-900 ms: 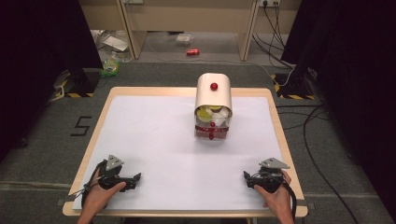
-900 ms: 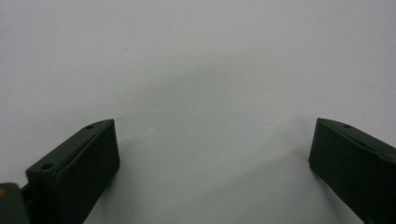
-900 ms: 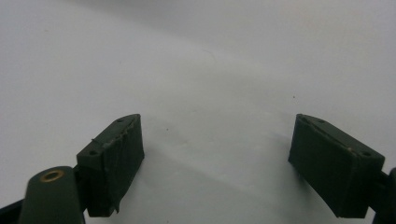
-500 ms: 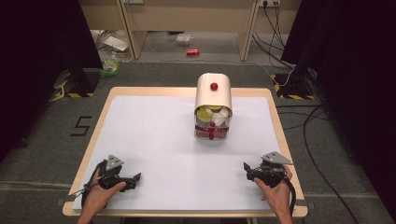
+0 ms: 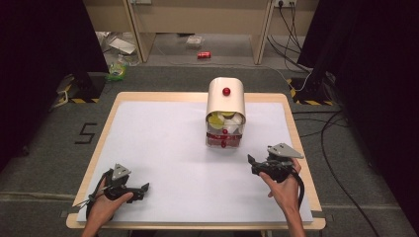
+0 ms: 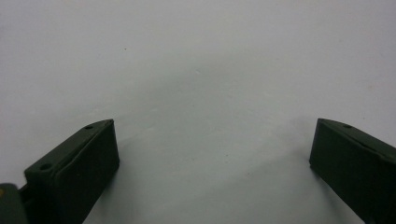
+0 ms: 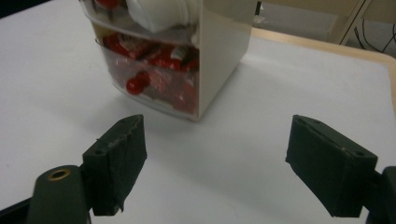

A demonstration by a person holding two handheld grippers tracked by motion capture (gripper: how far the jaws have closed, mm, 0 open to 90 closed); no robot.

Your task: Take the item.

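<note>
The small drawer cabinet [image 5: 226,114] stands upright toward the far middle of the table [image 5: 163,148], its cream shell rounded on top with a red knob [image 5: 226,91] showing there. Its clear drawers face me: the upper one holds white and yellow-green things I cannot name, and the bottom drawer [image 7: 154,77] is packed with red wrapped packets and has a red knob [image 7: 137,84] of its own on the front. In the right gripper view the cabinet sits ahead and a little to the left of my jaws, with bare white table between us.

My right tool [image 5: 256,164] is near the cabinet's front right corner but apart from it, tilted toward the drawers, and my hand [image 5: 284,190] carries it above the white surface. Its jaws stand wide, released, with nothing between them.

My left tool [image 5: 143,187] is well apart from the cabinet, down at the near left part of the table, pointing to the right along the near edge. Its jaws are also spread wide and empty, with plain white table in front of them in the left gripper view.

Beyond the table lies grey floor [image 5: 163,74] with cables and a small red can [image 5: 204,55].
</note>
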